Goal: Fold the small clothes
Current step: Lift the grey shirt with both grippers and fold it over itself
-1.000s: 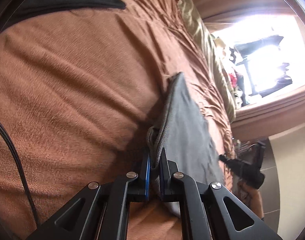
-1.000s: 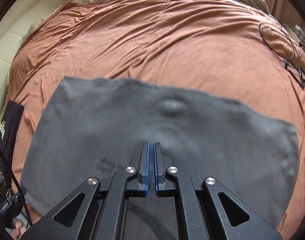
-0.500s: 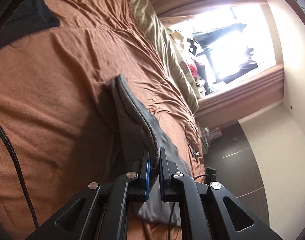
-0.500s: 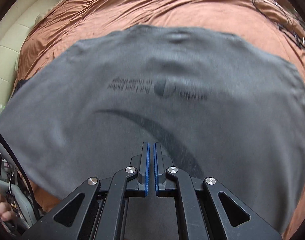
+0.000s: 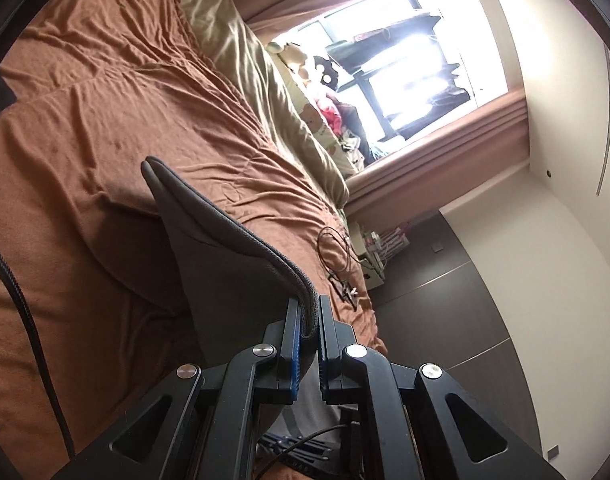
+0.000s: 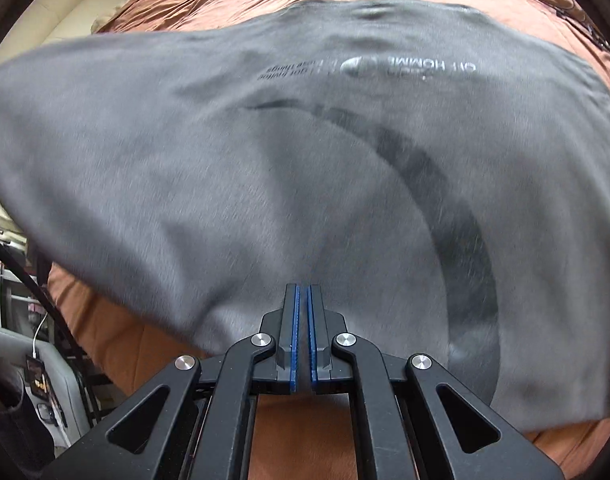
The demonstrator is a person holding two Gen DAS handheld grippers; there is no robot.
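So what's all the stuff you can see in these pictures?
shirt: one, grey with dark print, held up over the bed
bed cover: one, brown, spread across the bed
quilt: one, beige, along the bed's far side by the window
soft toys: a few, mixed colours, piled by the window
window: one, bright, far wall
curtain: one, pinkish brown, edging the window
thin cables: a small tangle, black, lying on the bed cover
left gripper: one, black with blue pads, shut on the shirt's edge
right gripper: one, black with blue pads, shut on the shirt
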